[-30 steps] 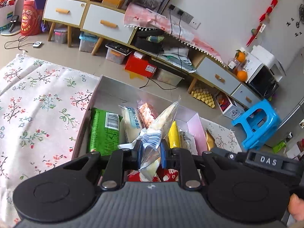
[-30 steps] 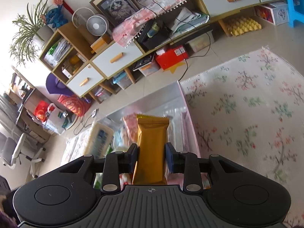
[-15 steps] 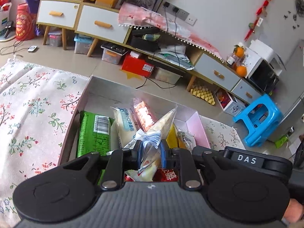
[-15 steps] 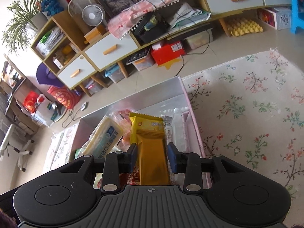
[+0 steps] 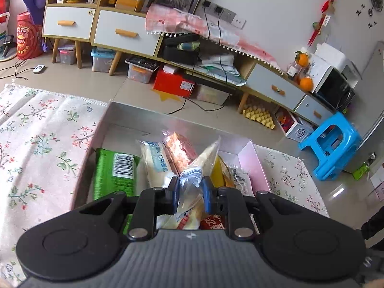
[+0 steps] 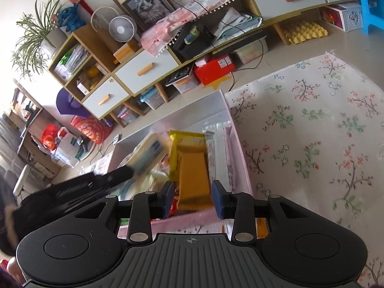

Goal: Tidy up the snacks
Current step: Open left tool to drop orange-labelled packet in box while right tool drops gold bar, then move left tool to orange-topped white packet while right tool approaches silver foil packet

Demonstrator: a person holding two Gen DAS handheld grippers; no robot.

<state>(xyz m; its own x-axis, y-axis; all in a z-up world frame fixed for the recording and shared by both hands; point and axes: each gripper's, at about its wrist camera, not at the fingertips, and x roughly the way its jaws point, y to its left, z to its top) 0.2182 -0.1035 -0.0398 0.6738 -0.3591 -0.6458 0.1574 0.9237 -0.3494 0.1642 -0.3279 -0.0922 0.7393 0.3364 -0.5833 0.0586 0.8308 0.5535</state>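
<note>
While left tongs (image 5: 190, 192) pinch clear packet (image 5: 192, 180) | right tongs (image 6: 192, 195) parted, free of orange bar (image 6: 193, 168) | box (image 6: 240, 158)

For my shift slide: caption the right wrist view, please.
Right gripper open around the orange snack packet lying in the pink-walled box on the floral cloth.
</note>
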